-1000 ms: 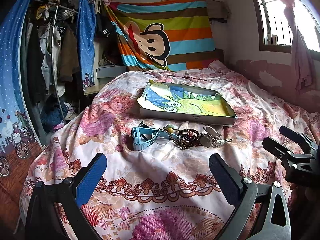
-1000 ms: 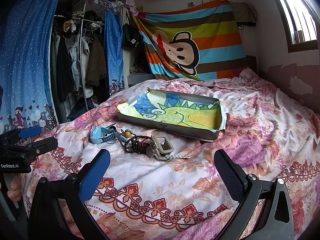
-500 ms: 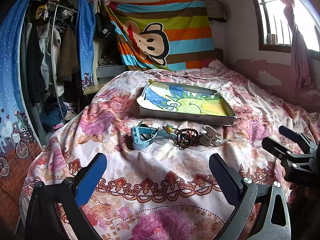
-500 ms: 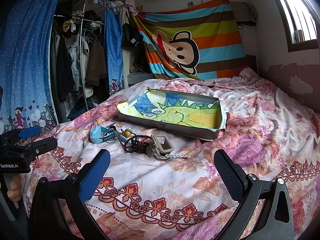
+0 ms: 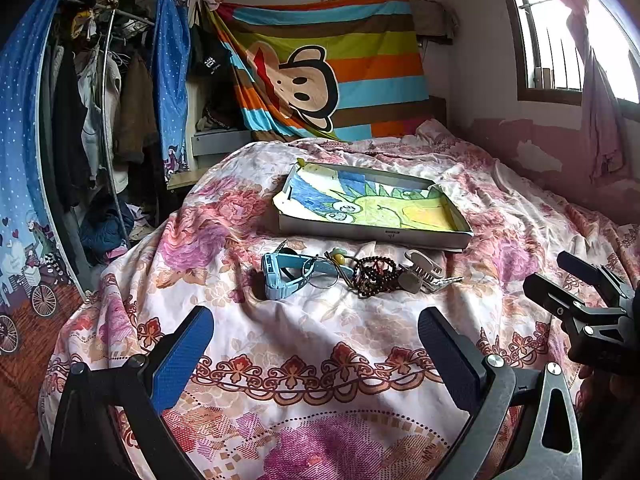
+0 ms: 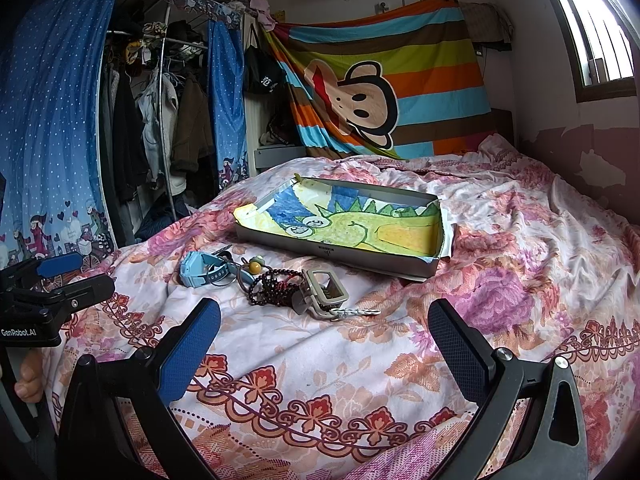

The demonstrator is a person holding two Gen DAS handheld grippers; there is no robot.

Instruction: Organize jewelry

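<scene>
A pile of jewelry lies on the floral bedspread: a light blue watch point(image 5: 280, 276) point(image 6: 200, 270), a thin metal ring point(image 5: 322, 274), a dark beaded bracelet point(image 5: 374, 276) point(image 6: 276, 286), a yellow bead charm point(image 6: 254, 266), a beige hair claw point(image 5: 424, 270) point(image 6: 324, 290) and a small chain point(image 6: 356, 312). Behind it sits a shallow grey tray point(image 5: 372, 234) point(image 6: 336, 250) lined with a dinosaur drawing. My left gripper point(image 5: 314, 354) hovers open before the pile, nothing between its fingers. My right gripper point(image 6: 324, 354) is open too, and it appears at the left wrist view's right edge point(image 5: 576, 292).
A clothes rack point(image 6: 160, 128) behind blue dotted curtains stands left of the bed. A striped monkey blanket point(image 5: 332, 76) hangs on the back wall. A window point(image 5: 560, 32) is at the right. Rumpled bedspread point(image 6: 540, 240) spreads right of the tray.
Almost nothing: both grippers stay open and hover in place, with only a slight drift of the views. The jewelry and tray have not moved.
</scene>
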